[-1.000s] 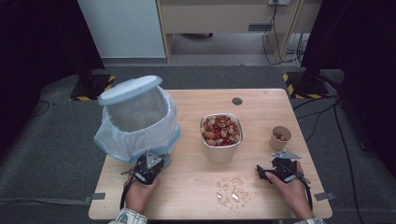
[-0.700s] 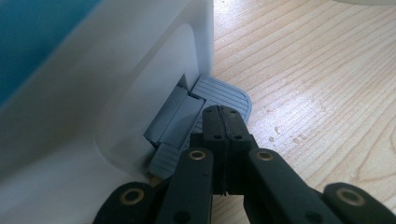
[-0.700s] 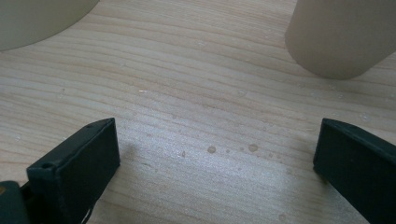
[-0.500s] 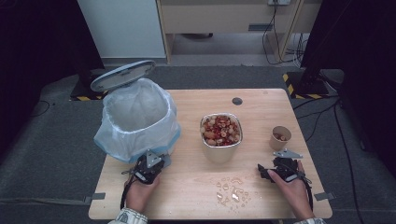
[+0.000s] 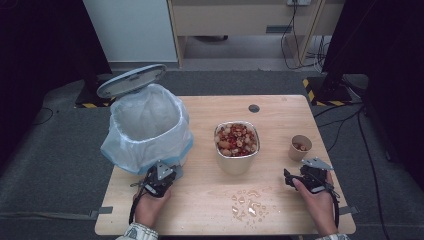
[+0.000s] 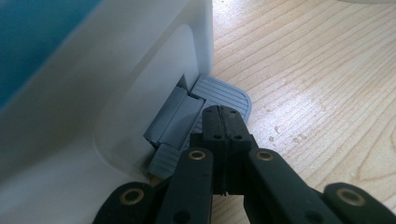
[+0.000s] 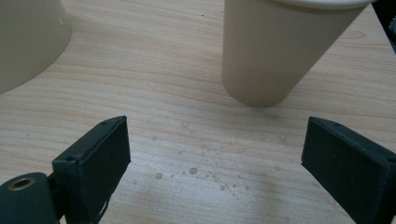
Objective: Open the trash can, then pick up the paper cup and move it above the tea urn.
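A white pedal bin [image 5: 147, 130] with a pale blue liner stands at the table's left, its grey lid [image 5: 131, 80] tipped up and back. My left gripper [image 5: 161, 176] is at the bin's foot. In the left gripper view the left gripper [image 6: 224, 114] is shut with nothing held, its tips resting on the ribbed grey pedal [image 6: 224, 93]. My right gripper [image 5: 290, 176] lies at the front right of the table. In the right gripper view the right gripper [image 7: 215, 154] is open, and its jaws have just been closing with only bare wood between them. A paper cup [image 7: 275, 51] stands just beyond them.
A bowl of mixed red and pale food [image 5: 237, 145] stands mid-table, with the paper cup [image 5: 300, 147] to its right. Spilled drops or clear scraps [image 5: 248, 205] lie near the front edge. A dark round grommet [image 5: 254, 108] is set in the far side of the table.
The bin's lid has swung up from lying on the bin to standing open at the back. Both hands have stayed where they were.
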`<move>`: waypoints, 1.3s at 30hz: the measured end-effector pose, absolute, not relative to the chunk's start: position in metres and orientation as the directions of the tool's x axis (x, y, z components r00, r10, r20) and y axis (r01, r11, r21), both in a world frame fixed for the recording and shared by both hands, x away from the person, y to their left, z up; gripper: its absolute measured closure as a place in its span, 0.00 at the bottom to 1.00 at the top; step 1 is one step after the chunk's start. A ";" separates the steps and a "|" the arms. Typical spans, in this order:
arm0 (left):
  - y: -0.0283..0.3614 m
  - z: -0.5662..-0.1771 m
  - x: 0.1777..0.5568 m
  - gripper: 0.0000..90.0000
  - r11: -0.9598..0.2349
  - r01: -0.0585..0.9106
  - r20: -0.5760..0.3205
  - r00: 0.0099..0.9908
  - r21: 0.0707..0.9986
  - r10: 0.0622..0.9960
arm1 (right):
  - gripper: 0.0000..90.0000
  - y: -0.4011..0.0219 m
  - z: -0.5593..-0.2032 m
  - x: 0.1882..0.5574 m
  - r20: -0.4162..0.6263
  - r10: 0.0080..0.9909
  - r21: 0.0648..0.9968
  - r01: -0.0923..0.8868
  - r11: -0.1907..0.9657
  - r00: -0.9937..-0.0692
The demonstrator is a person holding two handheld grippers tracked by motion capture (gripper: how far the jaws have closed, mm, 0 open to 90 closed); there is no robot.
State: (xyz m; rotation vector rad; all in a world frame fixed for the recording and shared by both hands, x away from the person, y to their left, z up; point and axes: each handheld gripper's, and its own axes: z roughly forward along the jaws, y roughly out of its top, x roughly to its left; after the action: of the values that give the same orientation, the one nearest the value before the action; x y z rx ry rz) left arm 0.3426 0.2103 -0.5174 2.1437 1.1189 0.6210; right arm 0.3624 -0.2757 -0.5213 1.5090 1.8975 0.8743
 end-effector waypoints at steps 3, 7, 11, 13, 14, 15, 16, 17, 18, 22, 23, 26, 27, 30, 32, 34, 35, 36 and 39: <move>0.210 -0.517 0.343 0.99 -0.438 0.543 0.115 0.528 0.717 0.841 | 0.09 -0.277 -0.521 0.363 -0.029 0.980 0.775 0.615 0.147 -0.198; 0.210 -0.517 0.343 0.99 -0.438 0.543 0.115 0.528 0.717 0.842 | 0.09 -0.278 -0.521 0.363 -0.026 0.981 0.775 0.616 0.141 -0.192; 0.210 -0.517 0.343 0.99 -0.438 0.543 0.114 0.528 0.717 0.842 | 0.09 -0.278 -0.520 0.362 -0.031 0.983 0.781 0.610 0.137 -0.181; 0.210 -0.517 0.343 0.99 -0.437 0.543 0.114 0.528 0.717 0.842 | 0.09 -0.278 -0.519 0.362 -0.028 0.985 0.783 0.608 0.129 -0.173; 0.210 -0.517 0.343 0.99 -0.437 0.543 0.114 0.528 0.717 0.842 | 0.09 -0.278 -0.518 0.362 -0.028 0.985 0.785 0.607 0.127 -0.171; 0.210 -0.517 0.343 0.99 -0.437 0.543 0.114 0.528 0.717 0.842 | 0.09 -0.278 -0.518 0.362 -0.028 0.985 0.785 0.607 0.127 -0.171; 0.210 -0.517 0.343 0.99 -0.438 0.542 0.115 0.528 0.717 0.842 | 0.09 -0.279 -0.518 0.363 -0.029 0.985 0.788 0.602 0.128 -0.172; 0.210 -0.517 0.343 0.99 -0.438 0.542 0.115 0.528 0.717 0.842 | 0.09 -0.279 -0.518 0.363 -0.029 0.985 0.788 0.602 0.128 -0.172; 0.210 -0.517 0.342 0.99 -0.438 0.542 0.116 0.527 0.717 0.842 | 0.08 -0.279 -0.518 0.364 -0.027 0.986 0.788 0.603 0.123 -0.166; 0.210 -0.517 0.343 0.99 -0.437 0.543 0.114 0.527 0.718 0.842 | 0.08 -0.282 -0.518 0.366 -0.020 0.988 0.793 0.599 0.109 -0.153; 0.210 -0.518 0.343 0.99 -0.437 0.542 0.114 0.527 0.718 0.842 | 0.08 -0.283 -0.518 0.367 -0.014 0.989 0.795 0.598 0.100 -0.146; 0.210 -0.518 0.343 0.99 -0.436 0.543 0.114 0.527 0.718 0.842 | 0.08 -0.286 -0.518 0.369 0.004 0.990 0.800 0.594 0.079 -0.138; 0.210 -0.518 0.343 0.99 -0.436 0.542 0.114 0.527 0.718 0.842 | 0.08 -0.287 -0.518 0.370 0.012 0.991 0.801 0.595 0.069 -0.132; 0.210 -0.518 0.342 0.99 -0.435 0.542 0.114 0.526 0.719 0.843 | 0.08 -0.289 -0.518 0.373 0.036 0.992 0.803 0.595 0.045 -0.124; 0.210 -0.518 0.342 0.99 -0.435 0.542 0.113 0.526 0.719 0.843 | 0.08 -0.290 -0.517 0.375 0.038 0.992 0.805 0.592 0.041 -0.120; 0.210 -0.518 0.342 0.99 -0.435 0.541 0.113 0.527 0.720 0.842 | 0.07 -0.291 -0.516 0.377 0.039 0.993 0.808 0.588 0.035 -0.114; 0.211 -0.518 0.343 0.99 -0.435 0.541 0.112 0.527 0.719 0.842 | 0.07 -0.291 -0.514 0.378 0.038 0.993 0.812 0.582 0.036 -0.114; 0.211 -0.518 0.343 0.99 -0.435 0.541 0.112 0.527 0.719 0.842 | 0.07 -0.291 -0.514 0.378 0.038 0.993 0.812 0.582 0.036 -0.114; 0.210 -0.518 0.342 0.99 -0.436 0.541 0.114 0.527 0.719 0.842 | 0.06 -0.291 -0.507 0.384 0.036 0.993 0.823 0.567 0.033 -0.111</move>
State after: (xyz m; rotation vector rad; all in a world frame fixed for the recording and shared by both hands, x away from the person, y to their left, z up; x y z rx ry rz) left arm 0.3424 0.2103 -0.5178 2.1401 1.1175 0.6224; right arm 0.3835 -0.2911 -0.5068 1.5848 1.7382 0.9490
